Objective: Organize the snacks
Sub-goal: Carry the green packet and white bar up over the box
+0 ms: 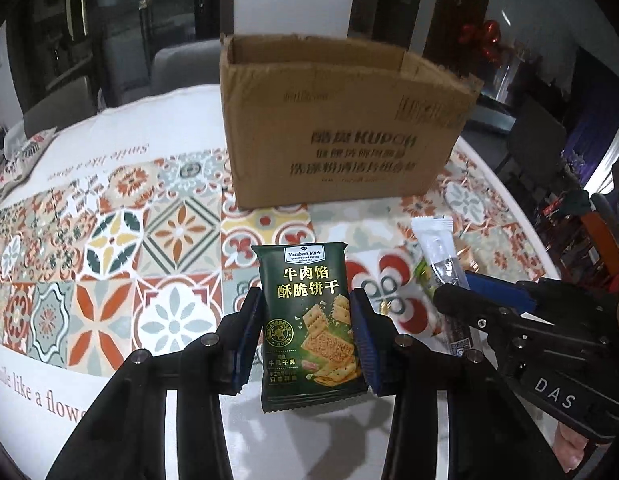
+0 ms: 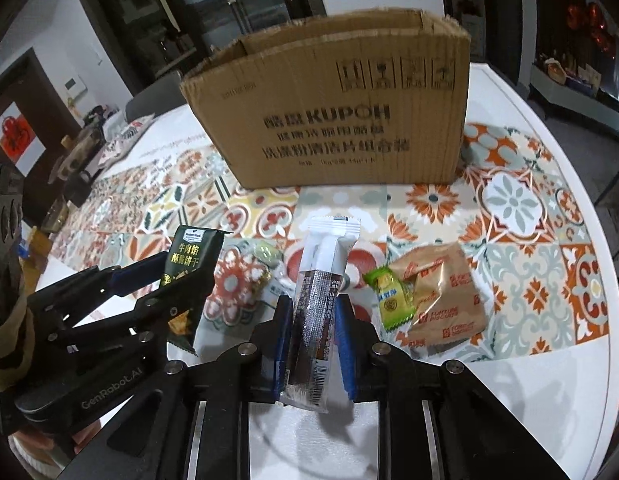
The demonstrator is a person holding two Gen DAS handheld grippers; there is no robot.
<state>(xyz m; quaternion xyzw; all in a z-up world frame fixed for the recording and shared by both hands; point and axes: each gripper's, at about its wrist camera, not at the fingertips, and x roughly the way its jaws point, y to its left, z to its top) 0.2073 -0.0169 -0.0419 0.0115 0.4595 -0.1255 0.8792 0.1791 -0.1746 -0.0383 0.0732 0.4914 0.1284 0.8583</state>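
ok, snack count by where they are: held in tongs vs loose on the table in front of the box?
Held in tongs: 2, the dark green cracker packet in the left tongs and the long white-and-brown bar wrapper in the right tongs.
Loose on the table: at least 3, the tan biscuit pouch, the small green-yellow candy and a foil-wrapped sweet.
Total: 5 visible.

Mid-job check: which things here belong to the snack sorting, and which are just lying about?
Job:
- green cracker pack in left gripper
- dark snack bar in right gripper
- cardboard box, open
- brown biscuit packet and green candy on the table

Lying about:
- patterned tablecloth
- clutter at the far left edge
- red balloons
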